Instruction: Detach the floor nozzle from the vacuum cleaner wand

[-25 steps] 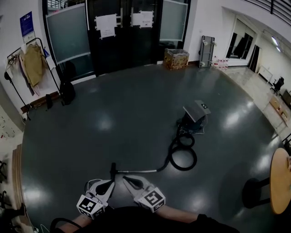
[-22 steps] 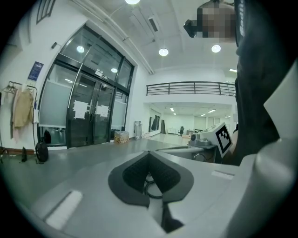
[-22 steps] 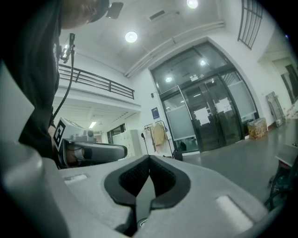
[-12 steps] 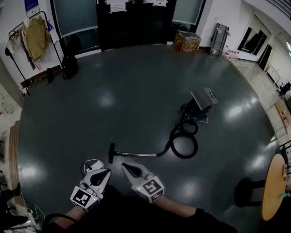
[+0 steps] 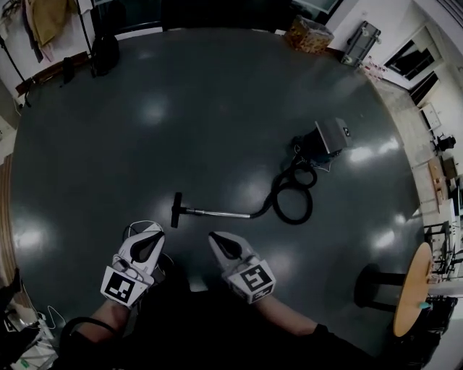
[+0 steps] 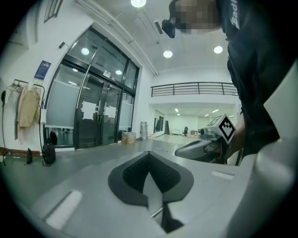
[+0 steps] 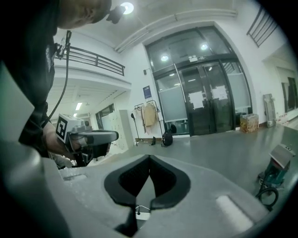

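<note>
The vacuum cleaner lies on the dark floor in the head view: a grey body (image 5: 329, 137), a coiled black hose (image 5: 293, 201), a thin metal wand (image 5: 221, 213) and a black floor nozzle (image 5: 176, 209) at the wand's left end. My left gripper (image 5: 153, 231) hovers just short of the nozzle, a little to its left, shut and empty. Shut and empty too, my right gripper (image 5: 214, 237) hangs below the wand's middle. In the left gripper view the jaws (image 6: 150, 155) meet with nothing between them, as they do in the right gripper view (image 7: 150, 159).
A round wooden table (image 5: 411, 293) and a dark stool (image 5: 375, 280) stand at the right. A white cable (image 5: 132, 230) lies on the floor by my left gripper. A coat rack (image 5: 40, 22), a black bag (image 5: 105, 49) and a cardboard box (image 5: 309, 35) line the far wall.
The head view has tipped down and moved forward, so the vacuum sits higher in frame. Both grippers stayed shut, travelled forward and downward, and now stand a little further apart.
</note>
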Demonstrator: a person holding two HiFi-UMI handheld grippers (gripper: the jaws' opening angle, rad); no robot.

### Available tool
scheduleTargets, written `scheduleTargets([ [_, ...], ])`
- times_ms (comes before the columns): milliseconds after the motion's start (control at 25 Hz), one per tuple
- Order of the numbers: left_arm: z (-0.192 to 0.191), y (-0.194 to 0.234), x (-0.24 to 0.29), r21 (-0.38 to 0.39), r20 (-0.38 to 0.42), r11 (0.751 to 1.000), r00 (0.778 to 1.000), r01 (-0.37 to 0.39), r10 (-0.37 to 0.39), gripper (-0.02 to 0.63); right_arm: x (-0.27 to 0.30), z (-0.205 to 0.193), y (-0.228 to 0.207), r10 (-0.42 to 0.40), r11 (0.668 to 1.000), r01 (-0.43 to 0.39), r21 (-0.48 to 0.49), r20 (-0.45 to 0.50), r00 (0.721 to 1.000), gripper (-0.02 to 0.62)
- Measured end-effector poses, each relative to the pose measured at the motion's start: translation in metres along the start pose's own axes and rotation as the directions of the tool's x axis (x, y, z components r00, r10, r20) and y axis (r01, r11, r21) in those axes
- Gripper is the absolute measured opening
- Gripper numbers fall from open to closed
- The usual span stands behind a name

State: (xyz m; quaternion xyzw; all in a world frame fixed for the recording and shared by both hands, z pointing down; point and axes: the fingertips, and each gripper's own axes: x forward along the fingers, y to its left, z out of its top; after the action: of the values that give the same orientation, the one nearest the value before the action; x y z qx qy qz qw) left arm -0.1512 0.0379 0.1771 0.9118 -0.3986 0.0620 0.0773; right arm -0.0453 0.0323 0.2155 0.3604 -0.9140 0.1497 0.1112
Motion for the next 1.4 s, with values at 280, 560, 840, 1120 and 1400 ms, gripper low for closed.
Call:
scheduleTargets([
  [280, -0.056, 0.047, 0.035, 0.051, -0.083, 0.998, 0.996, 0.023, -0.019, 0.002, 0.038, -0.027, -0.043, -0.04, 0.999, 0.04, -0.013, -0.05, 0.998, 0.002],
  [560, -0.161, 0.071, 0.102, 0.144, -0.223, 0.989, 0.975, 0.045, -0.012, 0.003, 0.081, -0.136, -0.125, -0.019, 1.0, 0.021, 0.014, -0.131, 0.991, 0.015],
  [840, -0.307, 0.094, 0.172, 0.135, -0.341, 0.989, 0.94, 0.055, -0.006, 0.037, 0.143, -0.264, -0.191, 0.025, 0.999, -0.029, -0.019, -0.211, 0.977, 0.04],
  [1120, -0.448, 0.11, 0.225, 0.178, -0.442, 0.971, 0.895, 0.161, -0.067, 0.098, 0.193, -0.402, -0.234, 0.076, 0.993, -0.1, -0.062, -0.312, 0.947, 0.103],
  [1400, -0.583, 0.107, 0.263, 0.244, -0.607, 0.884, 0.773, 0.4, -0.182, 0.161, 0.235, -0.519, -0.27, 0.114, 0.971, -0.19, -0.144, -0.422, 0.9, 0.158],
])
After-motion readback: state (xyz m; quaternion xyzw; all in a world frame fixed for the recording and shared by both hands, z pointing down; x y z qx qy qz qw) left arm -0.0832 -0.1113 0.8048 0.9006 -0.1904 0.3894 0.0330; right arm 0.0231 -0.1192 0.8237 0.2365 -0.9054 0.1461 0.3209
